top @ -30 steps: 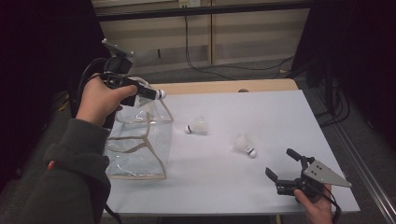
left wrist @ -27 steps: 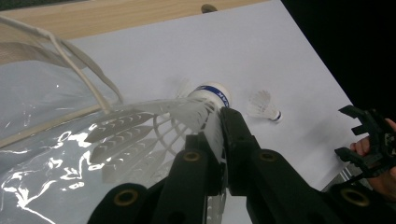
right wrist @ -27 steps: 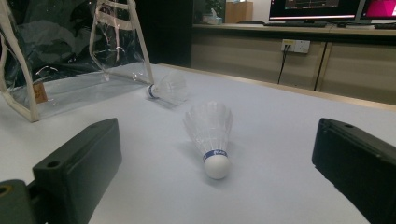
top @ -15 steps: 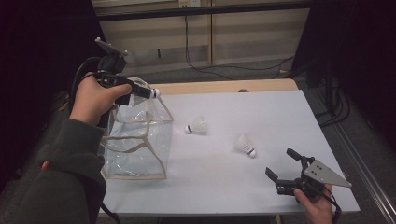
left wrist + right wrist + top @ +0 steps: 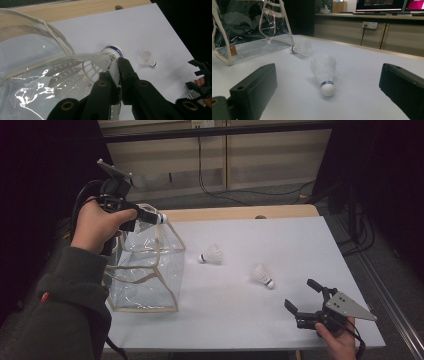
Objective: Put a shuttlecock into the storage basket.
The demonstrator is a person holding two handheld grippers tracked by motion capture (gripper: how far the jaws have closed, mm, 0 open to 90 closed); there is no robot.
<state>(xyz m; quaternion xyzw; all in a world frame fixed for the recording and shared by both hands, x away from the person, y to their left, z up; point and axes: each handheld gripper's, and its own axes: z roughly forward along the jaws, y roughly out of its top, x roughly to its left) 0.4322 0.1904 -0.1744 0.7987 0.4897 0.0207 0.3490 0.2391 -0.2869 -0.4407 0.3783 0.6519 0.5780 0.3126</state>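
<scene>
My left gripper [image 5: 150,215] is shut on the feather skirt of a white shuttlecock [image 5: 85,65], held over the top rim of a clear plastic bag [image 5: 145,275]; its blue-banded cork [image 5: 162,218] points right. Two more shuttlecocks lie on the white table: one [image 5: 211,255] near the bag, the other [image 5: 262,275] farther right. Low at the front right, my right gripper [image 5: 302,295] is open and aimed at the nearer shuttlecock [image 5: 325,72], which lies a little ahead of its wide-apart jaws, with the other shuttlecock [image 5: 302,47] behind it.
The bag [image 5: 249,30] has cream trim and handles and stands upright at the table's left side. The white table [image 5: 290,235] ends in a wooden strip at the back. Cabinets and cables lie beyond it, with dark space on both sides.
My left hand has drifted slightly to the left with the shuttlecock still in its jaws. The right gripper and both loose shuttlecocks have stayed put.
</scene>
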